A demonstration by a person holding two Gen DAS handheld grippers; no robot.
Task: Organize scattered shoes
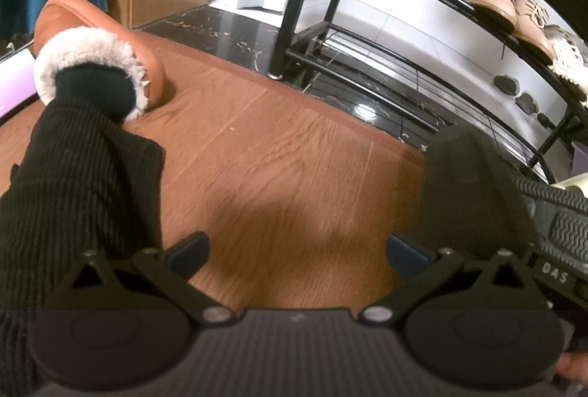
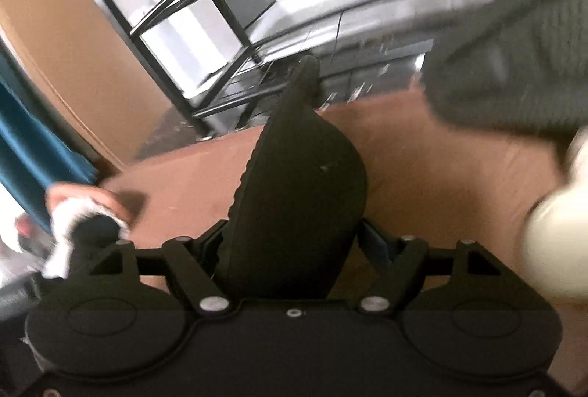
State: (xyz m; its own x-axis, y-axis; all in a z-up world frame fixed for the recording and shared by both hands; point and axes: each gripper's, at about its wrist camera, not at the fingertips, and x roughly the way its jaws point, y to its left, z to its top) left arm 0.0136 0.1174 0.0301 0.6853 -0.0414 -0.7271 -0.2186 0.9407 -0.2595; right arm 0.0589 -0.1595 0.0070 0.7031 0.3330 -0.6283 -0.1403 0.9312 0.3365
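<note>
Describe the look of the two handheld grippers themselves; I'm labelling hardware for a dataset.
Both match: the matte black left gripper and matte black right gripper have ribbed plastic bodies, two round disc housings, silver pivot screws, angled black linkage bars and dark blue-grey pads on the jaws. No cables, sleeves or markings are visible.

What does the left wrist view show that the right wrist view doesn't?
Left wrist only: the open, empty left gripper and beige lace-up shoes on the rack. Right wrist only: the right gripper shut on a black shoe, sole showing. Both: the black metal shoe rack, brown fur-lined slipper and wood floor.
</note>
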